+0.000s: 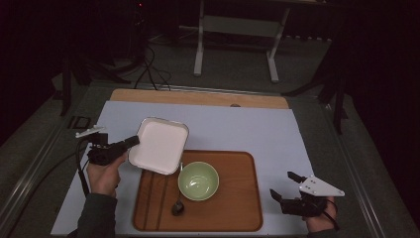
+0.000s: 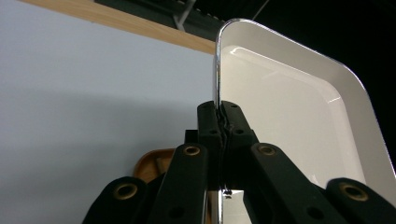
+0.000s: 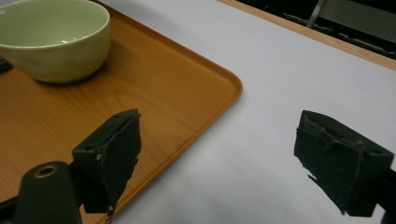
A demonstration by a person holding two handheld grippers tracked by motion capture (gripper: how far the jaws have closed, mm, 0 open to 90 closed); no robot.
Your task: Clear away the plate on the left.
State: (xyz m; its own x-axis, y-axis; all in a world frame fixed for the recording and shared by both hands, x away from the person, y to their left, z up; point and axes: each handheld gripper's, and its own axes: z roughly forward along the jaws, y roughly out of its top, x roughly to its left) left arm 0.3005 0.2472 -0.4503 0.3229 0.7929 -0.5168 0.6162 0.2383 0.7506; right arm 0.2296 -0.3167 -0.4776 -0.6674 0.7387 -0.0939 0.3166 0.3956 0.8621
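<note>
Jaws of left gripper (image 1: 132,142) pinched tight on the left rim of a white dish (image 1: 159,145); rim seen edge-on between the pads in the left gripper view (image 2: 217,70). Jaws of right gripper (image 1: 286,186) spread wide, nothing between them, parked on the table (image 1: 257,126) just right of the tray (image 1: 237,208).

Key relation: dish held up and tilted, jutting rightward from the left jaws, its near-right corner overhanging the tray's far-left corner and close to the bowl (image 1: 198,180). Left hand (image 1: 105,174) plainly nearer; right gripper well apart from the dish, across the tray. Dish roughly square, so no strong long axis; grip set on the middle of one side, dish cantilevered out from it.

Largest first. Table: pale matte sheet over a wooden top, wood strip bare along the far edge. Tray: rectangular, rounded corners, low raised lip, warm wood grain, smooth sheen (image 3: 177,93). Dish: shallow, rounded corners, glossy white inside, thin bright rim, hard and likely slippery under a one-sided pinch. Bowl: round, pale green, glazed, upright on the tray (image 3: 51,37). Spoon (image 1: 178,206): small, dark, lying on the tray just near of the bowl.
</note>
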